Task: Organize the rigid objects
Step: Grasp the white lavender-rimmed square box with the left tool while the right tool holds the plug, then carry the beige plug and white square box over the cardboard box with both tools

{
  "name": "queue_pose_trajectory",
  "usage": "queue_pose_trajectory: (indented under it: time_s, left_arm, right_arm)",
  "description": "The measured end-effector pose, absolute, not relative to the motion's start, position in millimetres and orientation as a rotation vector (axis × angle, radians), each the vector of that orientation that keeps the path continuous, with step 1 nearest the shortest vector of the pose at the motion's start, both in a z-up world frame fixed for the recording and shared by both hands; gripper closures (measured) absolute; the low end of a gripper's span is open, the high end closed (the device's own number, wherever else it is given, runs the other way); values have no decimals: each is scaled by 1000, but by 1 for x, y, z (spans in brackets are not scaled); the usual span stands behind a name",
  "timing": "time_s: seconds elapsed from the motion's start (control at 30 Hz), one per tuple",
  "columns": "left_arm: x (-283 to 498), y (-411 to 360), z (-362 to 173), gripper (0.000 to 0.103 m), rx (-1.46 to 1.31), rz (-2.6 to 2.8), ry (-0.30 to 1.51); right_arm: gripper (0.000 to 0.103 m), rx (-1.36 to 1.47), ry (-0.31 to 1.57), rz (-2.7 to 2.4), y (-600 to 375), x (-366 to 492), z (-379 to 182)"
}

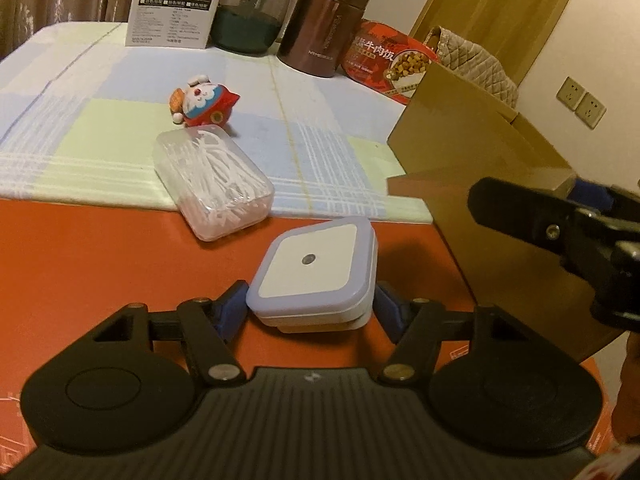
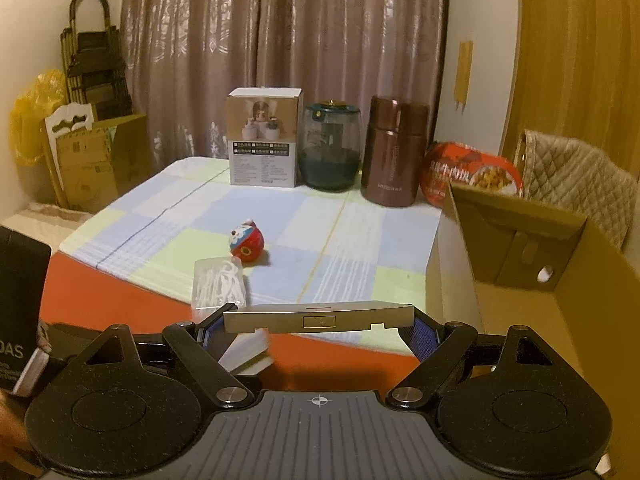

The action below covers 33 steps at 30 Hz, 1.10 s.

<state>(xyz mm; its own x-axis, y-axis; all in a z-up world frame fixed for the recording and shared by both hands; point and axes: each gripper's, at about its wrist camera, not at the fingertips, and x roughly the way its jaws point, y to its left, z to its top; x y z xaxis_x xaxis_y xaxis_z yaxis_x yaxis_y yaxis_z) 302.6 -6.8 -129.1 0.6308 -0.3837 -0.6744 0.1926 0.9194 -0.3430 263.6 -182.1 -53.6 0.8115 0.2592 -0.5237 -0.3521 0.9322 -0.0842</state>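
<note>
Your left gripper [image 1: 310, 304] pinches the square night light [image 1: 314, 270]; your right gripper [image 2: 318, 326] clamps a flat grey bar [image 2: 318, 317] crosswise between its fingertips.

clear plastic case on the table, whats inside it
The clear case holds a heap of white floss picks, visible through the lid in both views. They fill most of it. What lies beneath the heap, at the bottom, is covered.

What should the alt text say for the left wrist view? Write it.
The left gripper closes on a square white and lilac night light above a red tabletop. Beyond lie a clear box of floss picks and a Doraemon figurine on a checked cloth; an open cardboard box stands right.
</note>
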Motion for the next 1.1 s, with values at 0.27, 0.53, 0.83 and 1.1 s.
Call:
queue_pose_trajectory:
  time_s: [0.27,0.53,0.83,1.1]
  left_arm:
    - [297,2,-113,40,-219,-303,798]
    - [289,10,-95,40,-225,-285,765]
    - [275,16,-68,40,-237,-267,715]
    - [264,2,-36,40,-174,-233,655]
  right_arm:
    - [20,-255,490,316,-176,259,-52]
    - [20,-109,537,329,-190,267,-41]
    - [20,42,565,347,-207,266,-21]
    - [20,165,543,332,-234,262,15]
